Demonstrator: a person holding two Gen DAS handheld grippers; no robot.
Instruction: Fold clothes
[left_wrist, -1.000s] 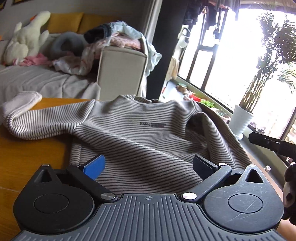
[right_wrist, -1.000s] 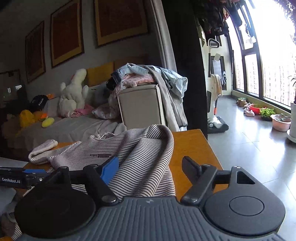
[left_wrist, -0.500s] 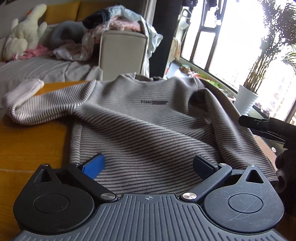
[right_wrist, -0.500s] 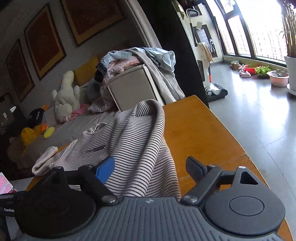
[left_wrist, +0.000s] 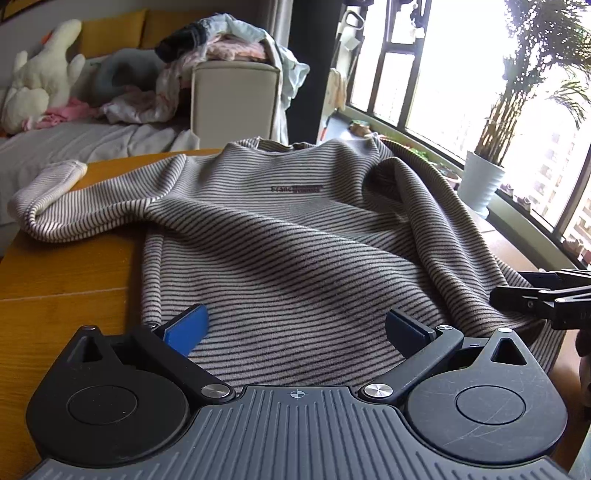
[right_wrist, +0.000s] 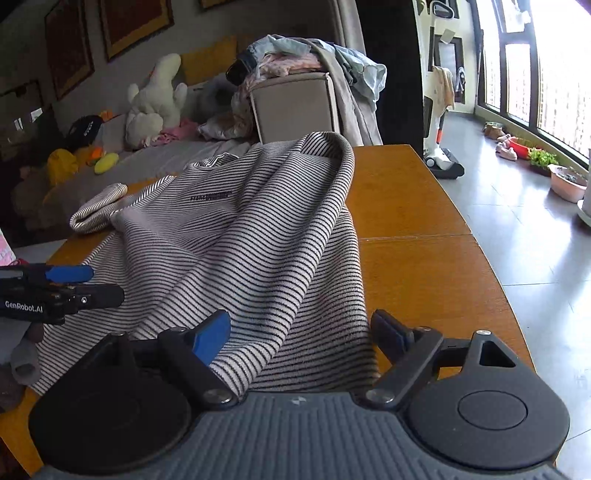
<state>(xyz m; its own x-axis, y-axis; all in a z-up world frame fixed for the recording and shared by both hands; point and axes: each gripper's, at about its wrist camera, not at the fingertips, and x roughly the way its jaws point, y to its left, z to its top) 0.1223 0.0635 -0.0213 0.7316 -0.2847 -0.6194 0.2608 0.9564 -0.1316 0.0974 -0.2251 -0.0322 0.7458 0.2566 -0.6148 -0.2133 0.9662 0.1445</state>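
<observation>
Striped sweater (left_wrist: 288, 251) flat on wooden table (left_wrist: 62, 273); beige bin (left_wrist: 232, 99) heaped with clothes (left_wrist: 236, 48).

Sweater (left_wrist: 295, 251) spread flat on desk (left_wrist: 62, 280), collar toward far edge, hem toward near edge. One sleeve (left_wrist: 77, 206) lying out across desk to left; opposite sleeve (right_wrist: 325, 192) folded inward over body. Left gripper (left_wrist: 295, 328) above hem near left corner; right gripper (right_wrist: 299, 332) above hem at right corner, jaws straddling cloth. Beyond desk: bed (left_wrist: 74, 144), laundry bin (left_wrist: 232, 99) heaped with clothes (left_wrist: 221, 48). Potted plant (left_wrist: 484, 181) at right by window.
</observation>
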